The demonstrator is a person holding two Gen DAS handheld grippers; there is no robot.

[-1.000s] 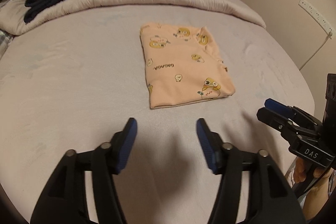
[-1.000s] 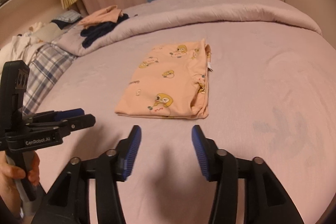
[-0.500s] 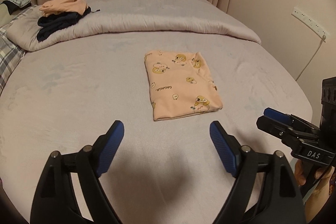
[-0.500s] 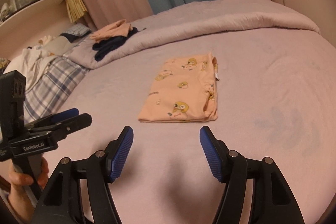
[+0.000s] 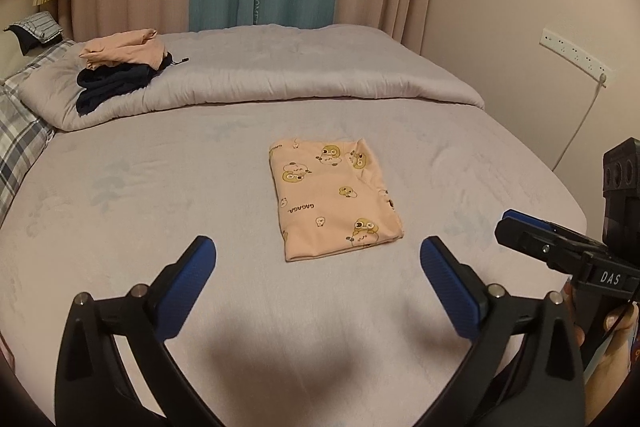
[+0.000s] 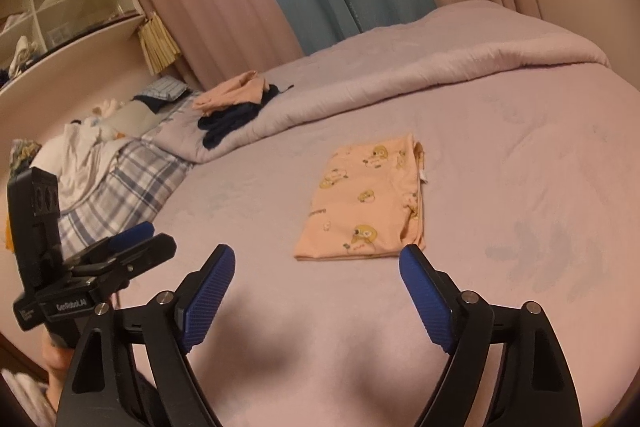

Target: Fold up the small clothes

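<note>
A small peach garment with cartoon prints [image 5: 334,197] lies folded into a rectangle in the middle of the bed; it also shows in the right wrist view [image 6: 366,203]. My left gripper [image 5: 318,255] is open wide and empty, held back from the garment's near edge. My right gripper [image 6: 316,257] is also open wide and empty, just short of the garment's near edge. The right gripper shows from the side in the left wrist view [image 5: 560,251], and the left one shows in the right wrist view [image 6: 120,251].
A lilac sheet covers the bed [image 5: 160,195]. A folded duvet [image 5: 300,75] lies across the far end, with a pile of peach and navy clothes [image 5: 120,63] on its left part. Plaid bedding [image 6: 112,195] lies left. Curtains and a wall socket [image 5: 572,53] stand behind.
Both grippers have drawn back and up from the folded garment and opened wider. The garment has stayed where it was.
</note>
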